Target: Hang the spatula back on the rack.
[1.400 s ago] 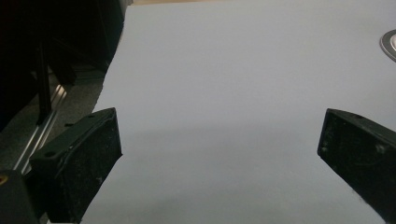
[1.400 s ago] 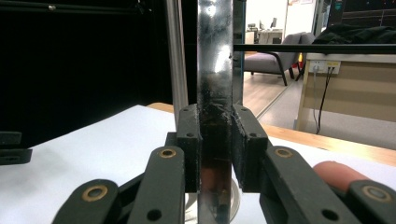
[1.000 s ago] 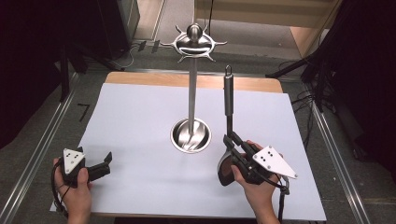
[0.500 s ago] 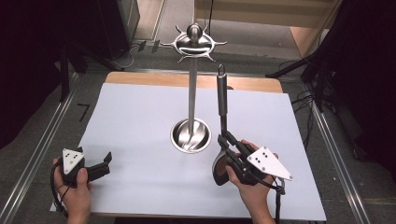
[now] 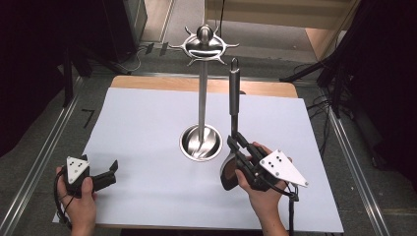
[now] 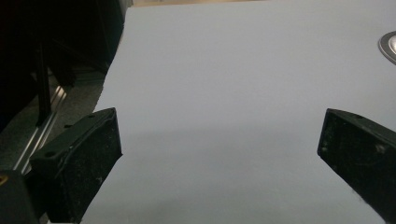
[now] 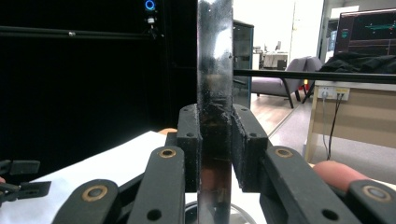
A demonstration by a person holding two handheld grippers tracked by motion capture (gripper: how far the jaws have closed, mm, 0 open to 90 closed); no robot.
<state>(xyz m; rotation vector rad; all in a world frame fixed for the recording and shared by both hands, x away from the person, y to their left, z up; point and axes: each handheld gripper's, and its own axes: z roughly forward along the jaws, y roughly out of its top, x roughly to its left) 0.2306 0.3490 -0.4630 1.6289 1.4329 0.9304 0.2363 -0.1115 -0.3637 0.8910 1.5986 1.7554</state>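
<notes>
Utensil (image 5: 234,93) now nearer the stand (image 5: 202,98), clamped in right tongs (image 5: 237,141); left tongs (image 5: 110,172) wide open, empty.

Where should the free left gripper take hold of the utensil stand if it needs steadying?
On the stand's bare upright pole, from its left side, at mid-height. The pole is thin and straight, so open jaws fit it; the hook ring on top and the dished base are too wide. The right gripper holds the utensil on the other side.

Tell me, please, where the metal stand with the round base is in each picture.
High view: the stand rises at table centre.
Left gripper view: its base rim at the right edge.
Right gripper view: I cannot pick it out.
Shared landmark: the white table cover, also under the left gripper.
</notes>
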